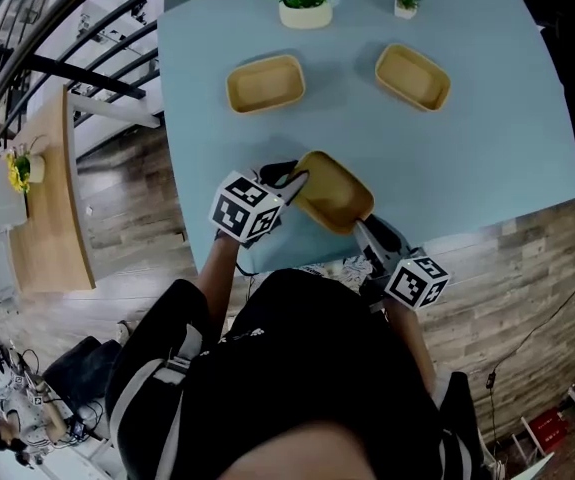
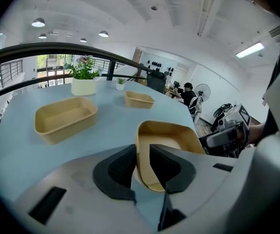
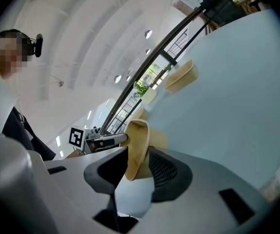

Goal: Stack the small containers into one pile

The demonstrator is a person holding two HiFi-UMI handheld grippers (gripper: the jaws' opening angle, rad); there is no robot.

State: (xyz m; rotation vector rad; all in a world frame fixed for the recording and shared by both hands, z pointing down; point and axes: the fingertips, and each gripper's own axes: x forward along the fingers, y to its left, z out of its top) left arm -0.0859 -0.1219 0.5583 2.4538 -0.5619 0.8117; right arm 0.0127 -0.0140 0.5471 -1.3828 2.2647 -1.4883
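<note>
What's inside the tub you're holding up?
Nothing that shows: the tub has a bare floor. The left gripper covers its near edge, so that bit is hidden.

Beyond my fingers, the pale blue table bears two empty tan containers, the left container and right container; farther off, a large potted plant and a small potted plant.

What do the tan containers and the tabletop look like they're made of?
The tan rectangular containers: probably moulded paper or plant-fibre pulp, matte; walls are thin, rims rolled, no gloss. The pale blue tabletop: likely smooth matte laminate or paint; colour is uniform with no grain.
</note>
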